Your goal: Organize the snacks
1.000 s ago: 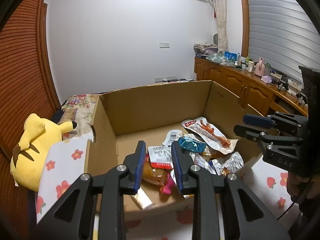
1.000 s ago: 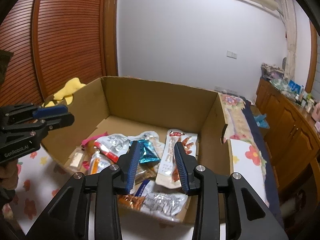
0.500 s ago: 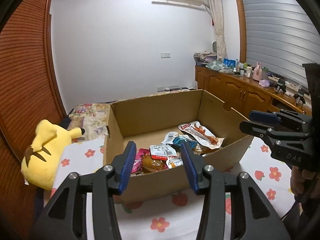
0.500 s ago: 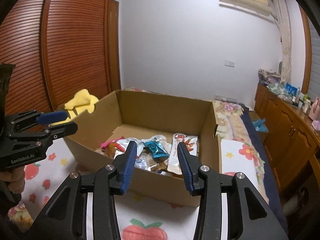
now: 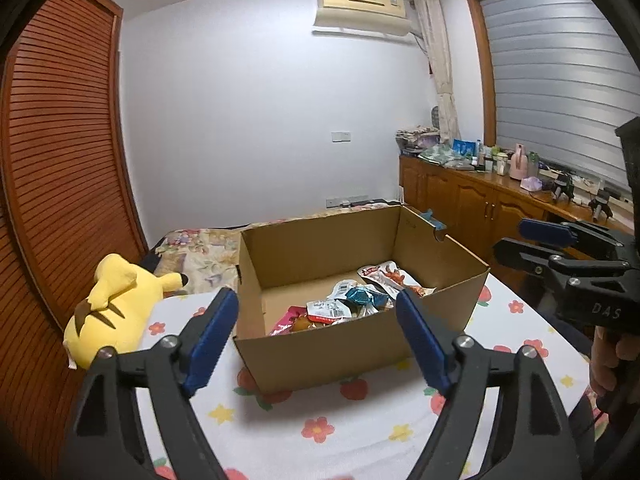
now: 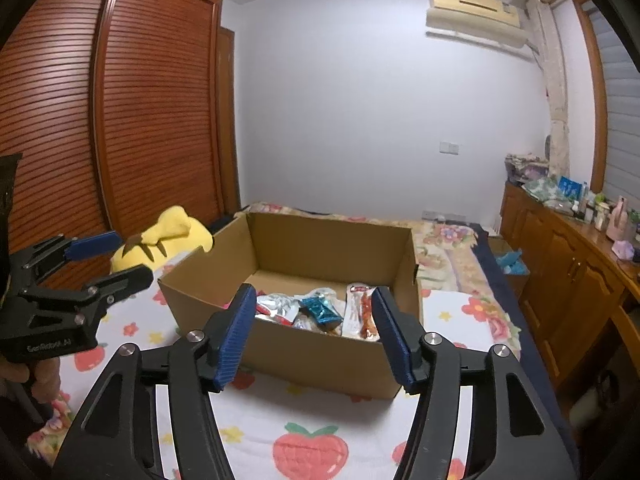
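Observation:
An open cardboard box sits on a flower-print sheet and holds several snack packets, among them a blue foil one and a long red-and-white one. My left gripper hangs back from the box's near wall, its blue-padded jaws opening with nothing between them. My right gripper is likewise drawn back in front of the box, jaws opening and empty. Each gripper also shows at the edge of the other's view: the right gripper and the left gripper.
A yellow plush toy lies left of the box by the slatted wooden wardrobe. Wooden cabinets with clutter on top run along the right wall. Bare sheet lies in front of the box.
Both grippers pulled back and up from over the box's contents to in front of it. Both sets of jaws widened, and both are empty.

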{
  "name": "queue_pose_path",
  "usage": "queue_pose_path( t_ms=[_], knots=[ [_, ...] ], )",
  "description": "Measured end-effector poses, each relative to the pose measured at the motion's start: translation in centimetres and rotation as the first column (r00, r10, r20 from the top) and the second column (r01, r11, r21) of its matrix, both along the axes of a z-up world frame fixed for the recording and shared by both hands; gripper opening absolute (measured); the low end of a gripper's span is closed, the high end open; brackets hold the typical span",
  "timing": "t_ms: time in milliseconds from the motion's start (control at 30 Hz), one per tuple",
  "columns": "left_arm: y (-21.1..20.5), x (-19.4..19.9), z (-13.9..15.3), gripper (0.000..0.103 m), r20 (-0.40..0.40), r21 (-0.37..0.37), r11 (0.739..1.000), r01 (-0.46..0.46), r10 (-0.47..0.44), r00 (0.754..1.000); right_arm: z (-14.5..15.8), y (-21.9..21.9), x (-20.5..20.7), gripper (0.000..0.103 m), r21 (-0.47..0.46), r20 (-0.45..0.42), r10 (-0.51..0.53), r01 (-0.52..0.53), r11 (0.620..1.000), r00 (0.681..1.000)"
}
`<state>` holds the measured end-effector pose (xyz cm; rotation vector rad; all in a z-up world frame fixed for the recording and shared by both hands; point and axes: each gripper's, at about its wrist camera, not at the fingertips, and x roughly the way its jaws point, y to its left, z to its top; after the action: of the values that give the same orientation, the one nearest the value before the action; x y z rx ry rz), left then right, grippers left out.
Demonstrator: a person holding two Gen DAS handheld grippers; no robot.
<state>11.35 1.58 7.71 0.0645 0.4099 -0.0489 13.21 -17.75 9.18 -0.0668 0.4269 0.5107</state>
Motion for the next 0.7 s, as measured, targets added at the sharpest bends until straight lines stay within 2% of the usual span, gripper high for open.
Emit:
queue_pose_path(
  t_ms=[233,367,700],
  knots=[
    [0.0,-2.6,0.4,0.088,0.002,0.009,1.0,-0.026,0.026,1.0,1.3,-0.8,-2.6,0.073,0.023,0.025,-0.017,0.016,1.0,1.0],
    [0.0,-4.2,0.6,0.09,0.025,0.011,0.999,-0.037,0.037,0.999,1.6,-1.0,-4.0,0.087,0.036,0.035,-0.033,0.032,0.999,0.999],
    [0.3,-7.2,1.2,0.09,0.022,-0.028,0.999,-0.043,0.043,0.999,1.3,-1.8,-7.4,0.093,0.033,0.05,-0.091,0.089,0.995,0.995]
  ],
)
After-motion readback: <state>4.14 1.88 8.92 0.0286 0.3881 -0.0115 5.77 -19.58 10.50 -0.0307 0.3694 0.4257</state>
